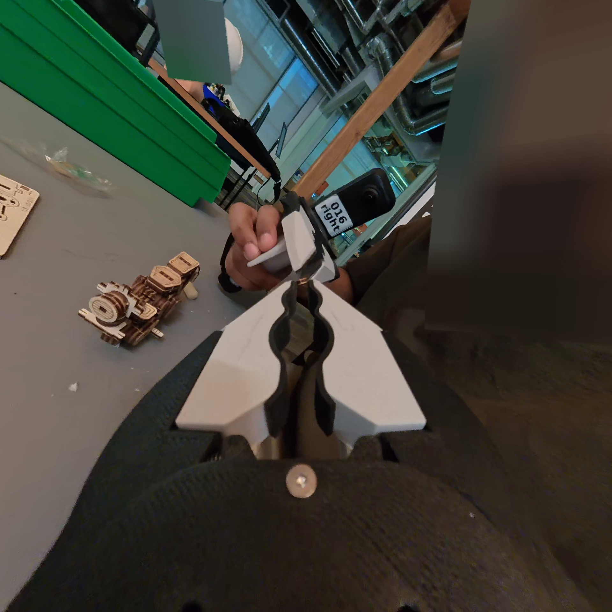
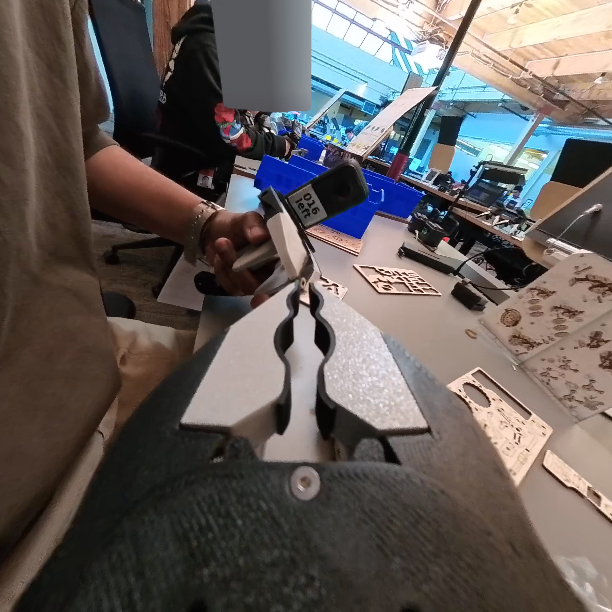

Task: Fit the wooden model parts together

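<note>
Both tools are up off the worktop point(image 1: 66, 331), tip to tip. Left tool point(image 1: 299, 284) is nearly closed, pinching a tiny wooden part point(image 1: 302, 282) at its very tips; right tool point(image 2: 303, 289) looks pinched on a small piece point(image 2: 302, 284) too, though the contact is too small to see clearly. Probably mating two small parts in mid-air. To do it well: keep one tool still as the anchor, line tab w/ slot square-on, push straight along the slot, no twist, since thin ply likely snaps or pops out of a tip-only grip. Count: 1 part-built wooden model point(image 1: 139, 299) resting on the worktop, well left of the tools; 1 cut sheet point(image 1: 15, 215) at the edge in left view; approx. 4 punched sheets in right view, e.g. point(image 2: 395, 281) and point(image 2: 500, 420); 2 tools.
</note>
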A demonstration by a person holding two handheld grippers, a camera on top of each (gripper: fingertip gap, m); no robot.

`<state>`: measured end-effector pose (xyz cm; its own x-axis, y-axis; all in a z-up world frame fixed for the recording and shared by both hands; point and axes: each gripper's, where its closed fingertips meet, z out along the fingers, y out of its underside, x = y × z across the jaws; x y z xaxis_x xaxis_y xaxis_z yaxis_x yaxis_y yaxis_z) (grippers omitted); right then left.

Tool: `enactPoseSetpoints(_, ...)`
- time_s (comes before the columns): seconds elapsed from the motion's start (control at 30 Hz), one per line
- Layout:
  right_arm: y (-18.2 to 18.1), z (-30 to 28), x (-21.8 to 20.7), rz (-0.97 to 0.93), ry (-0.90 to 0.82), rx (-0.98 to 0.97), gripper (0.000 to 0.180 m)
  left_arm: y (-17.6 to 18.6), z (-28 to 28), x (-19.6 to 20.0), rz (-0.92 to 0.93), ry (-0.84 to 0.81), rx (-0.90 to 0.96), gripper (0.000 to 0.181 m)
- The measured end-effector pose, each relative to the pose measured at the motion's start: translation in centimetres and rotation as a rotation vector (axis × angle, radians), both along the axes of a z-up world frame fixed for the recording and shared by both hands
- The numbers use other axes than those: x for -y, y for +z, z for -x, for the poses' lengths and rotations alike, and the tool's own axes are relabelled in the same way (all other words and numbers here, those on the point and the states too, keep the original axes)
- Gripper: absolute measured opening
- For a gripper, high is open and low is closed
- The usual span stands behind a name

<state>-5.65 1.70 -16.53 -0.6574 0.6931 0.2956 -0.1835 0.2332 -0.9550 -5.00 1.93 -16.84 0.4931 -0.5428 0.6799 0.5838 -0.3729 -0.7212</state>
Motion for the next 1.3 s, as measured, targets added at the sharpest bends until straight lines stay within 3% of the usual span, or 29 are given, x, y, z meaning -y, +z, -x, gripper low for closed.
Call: enactPoseSetpoints(1.3, -0.4, 0.08, 0.52, -0.098, -0.036, -0.054, 0.001, -0.04, -0.04, -0.05, 0.019, -0.014, 0.047, 0.004)
